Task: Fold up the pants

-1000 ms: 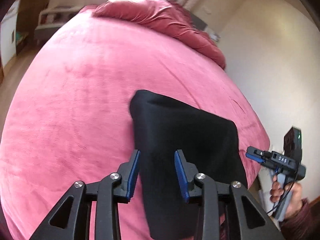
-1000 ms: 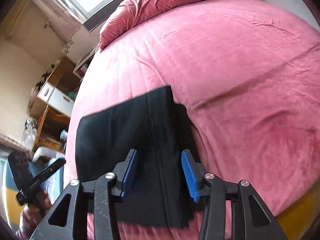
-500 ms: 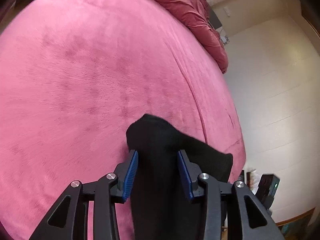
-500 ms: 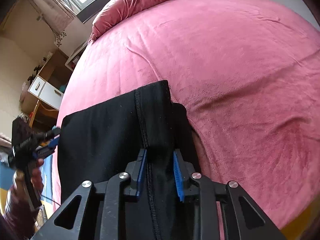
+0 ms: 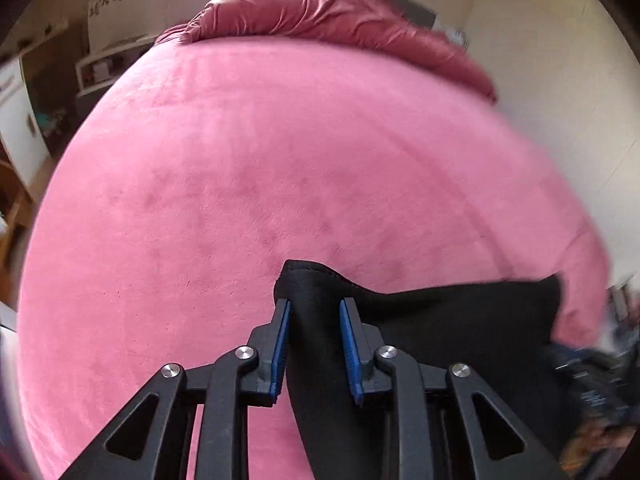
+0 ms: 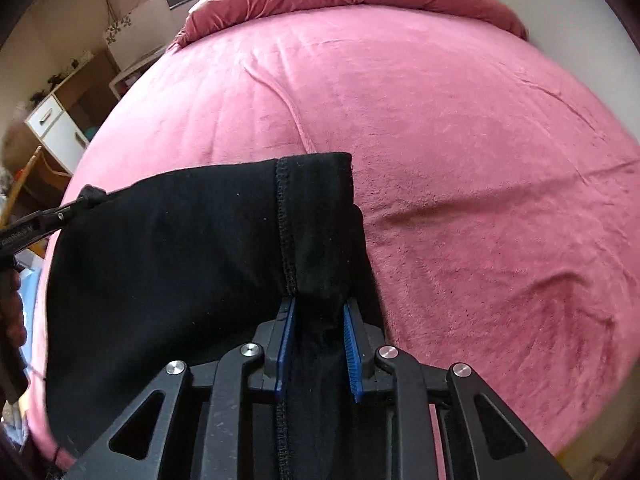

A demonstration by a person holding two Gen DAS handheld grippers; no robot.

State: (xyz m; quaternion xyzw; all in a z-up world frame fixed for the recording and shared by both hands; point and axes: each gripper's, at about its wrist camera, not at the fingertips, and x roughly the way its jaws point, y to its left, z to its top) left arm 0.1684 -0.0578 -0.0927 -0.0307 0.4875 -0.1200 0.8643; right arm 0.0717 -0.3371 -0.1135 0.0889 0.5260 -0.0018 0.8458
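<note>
On the pink bed (image 6: 460, 128), both tongs — left tongs (image 5: 313, 346) closing, right tongs (image 6: 318, 350) closing — pinch the black pants (image 6: 180, 248). A fold seems underway; next, carry that edge across evenly.

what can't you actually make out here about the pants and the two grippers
- Pants: the lower part runs off the bottom edge in both wrist views, so their whole shape is unknown.
- Right gripper: in the left wrist view, only a motion-blurred smear at the right edge.
- Left gripper: in the right wrist view its tips end at the cloth, hiding the jaws.
- Bed: its near edge is hidden behind pants and gripper frames.
</note>
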